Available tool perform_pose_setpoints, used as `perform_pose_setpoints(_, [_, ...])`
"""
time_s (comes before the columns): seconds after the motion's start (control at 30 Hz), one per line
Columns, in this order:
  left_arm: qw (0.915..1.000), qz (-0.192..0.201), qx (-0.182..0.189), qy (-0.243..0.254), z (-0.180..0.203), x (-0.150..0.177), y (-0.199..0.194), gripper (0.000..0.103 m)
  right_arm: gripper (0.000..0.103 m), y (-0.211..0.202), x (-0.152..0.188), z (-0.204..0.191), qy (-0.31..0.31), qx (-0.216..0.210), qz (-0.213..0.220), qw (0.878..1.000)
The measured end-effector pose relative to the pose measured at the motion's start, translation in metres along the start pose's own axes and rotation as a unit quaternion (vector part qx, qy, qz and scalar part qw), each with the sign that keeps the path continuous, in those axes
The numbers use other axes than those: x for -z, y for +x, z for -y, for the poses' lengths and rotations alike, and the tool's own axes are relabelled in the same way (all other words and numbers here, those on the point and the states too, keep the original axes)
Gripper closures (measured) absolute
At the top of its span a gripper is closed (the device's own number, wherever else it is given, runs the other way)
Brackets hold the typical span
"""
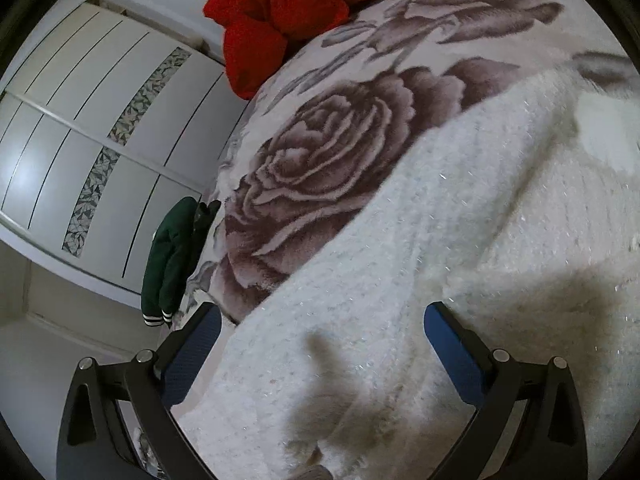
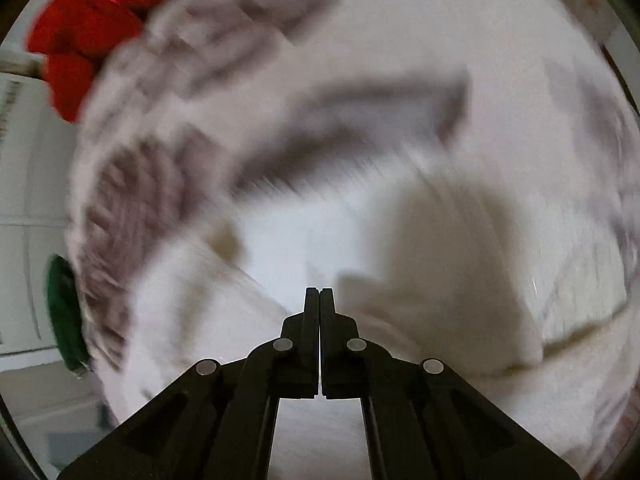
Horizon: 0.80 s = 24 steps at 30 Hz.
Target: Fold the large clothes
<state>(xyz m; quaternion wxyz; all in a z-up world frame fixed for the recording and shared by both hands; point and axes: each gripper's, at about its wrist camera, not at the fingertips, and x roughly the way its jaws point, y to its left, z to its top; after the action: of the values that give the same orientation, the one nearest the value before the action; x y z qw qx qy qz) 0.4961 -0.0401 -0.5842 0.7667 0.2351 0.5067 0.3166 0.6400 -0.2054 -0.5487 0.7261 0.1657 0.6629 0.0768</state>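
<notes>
A fluffy white knitted garment [image 1: 420, 264] lies spread on a bed covered by a rose-patterned blanket [image 1: 320, 152]. My left gripper [image 1: 322, 320] is open, its blue-padded fingers [image 1: 448, 344] wide apart just above the garment's near part. In the right wrist view the picture is motion-blurred. My right gripper [image 2: 320, 292] is shut with its jaws pressed together and nothing visible between them, above the white garment [image 2: 440, 280].
A red garment [image 1: 288, 12] lies at the bed's far edge, also in the right wrist view [image 2: 84, 32]. A dark green jacket [image 1: 168, 264] hangs over the bed's left side. A white wardrobe [image 1: 80, 140] stands left of the bed.
</notes>
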Motion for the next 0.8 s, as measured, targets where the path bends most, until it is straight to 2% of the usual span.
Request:
perform_pose_setpoints(0.1, [0.9988, 0.026, -0.04, 0.013, 0.0, -0.006, -0.002, 0.0, 0.103, 0.009, -0.012, -0.006, -0.015, -0.002, -0.068, 0.998])
perform_pose_setpoints(0.13, [0.9975, 0.035, -0.059, 0.019, 0.001, -0.008, -0.003, 0.0, 0.103, 0.01, -0.01, 0.002, -0.008, 0.006, -0.094, 0.996])
perform_pose_setpoints(0.17, [0.9948, 0.052, -0.083, 0.027, 0.003, -0.01, -0.005, 0.0, 0.099, 0.006, -0.004, 0.013, 0.005, 0.023, -0.101, 0.995])
perform_pose_setpoints(0.2, [0.9943, 0.057, -0.086, 0.028, 0.003, -0.012, -0.006, 0.0, 0.085, 0.001, 0.003, 0.025, 0.011, 0.031, -0.096, 0.995])
perform_pose_setpoints(0.23, [0.9967, 0.045, -0.064, 0.02, 0.001, -0.014, -0.004, 0.0, 0.073, -0.002, 0.01, 0.031, 0.013, 0.035, -0.094, 0.995])
perform_pose_setpoints(0.27, [0.9989, 0.028, -0.035, 0.009, -0.001, -0.016, -0.002, 0.0, 0.051, -0.002, 0.019, 0.04, 0.019, 0.042, -0.099, 0.994])
perform_pose_setpoints(0.3, [0.9999, -0.002, 0.011, -0.004, -0.001, -0.018, 0.002, 0.0, 0.044, 0.003, 0.024, 0.05, 0.021, 0.047, -0.106, 0.993])
perform_pose_setpoints(0.33, [0.9981, -0.028, 0.054, -0.011, 0.001, -0.019, 0.006, 0.0, 0.044, 0.012, 0.032, 0.058, 0.028, 0.054, -0.117, 0.991])
perform_pose_setpoints(0.4, [0.9922, -0.063, 0.107, -0.012, 0.009, -0.021, 0.009, 0.0, 0.044, 0.036, 0.045, 0.073, 0.046, 0.055, -0.139, 0.988])
perform_pose_setpoints(0.43, [0.9907, -0.069, 0.117, -0.009, 0.014, -0.022, 0.009, 0.0, 0.044, 0.045, 0.049, 0.076, 0.045, 0.059, -0.143, 0.987])
perform_pose_setpoints(0.47, [0.9908, -0.067, 0.117, -0.005, 0.019, -0.023, 0.008, 0.0, 0.049, 0.049, 0.053, 0.078, 0.048, 0.07, -0.122, 0.989])
perform_pose_setpoints(0.5, [0.991, -0.064, 0.118, -0.002, 0.022, -0.024, 0.007, 0.0, 0.072, 0.049, 0.055, 0.078, 0.05, 0.074, -0.101, 0.991])
perform_pose_setpoints(0.57, [0.9904, -0.066, 0.122, 0.007, 0.03, -0.028, 0.007, 0.0, 0.083, 0.047, 0.059, 0.074, 0.048, 0.091, -0.078, 0.992])
perform_pose_setpoints(0.6, [0.9902, -0.066, 0.123, 0.009, 0.032, -0.031, 0.008, 0.0, 0.086, 0.043, 0.06, 0.07, 0.052, 0.085, -0.07, 0.993])
perform_pose_setpoints(0.73, [0.988, -0.07, 0.137, 0.0, 0.035, -0.041, 0.01, 0.0, 0.087, 0.011, 0.05, 0.049, 0.048, 0.017, -0.024, 0.998])
perform_pose_setpoints(0.8, [0.9832, -0.09, 0.159, -0.008, 0.038, -0.045, 0.014, 0.0, 0.087, 0.019, 0.044, 0.048, 0.027, 0.027, -0.048, 0.998])
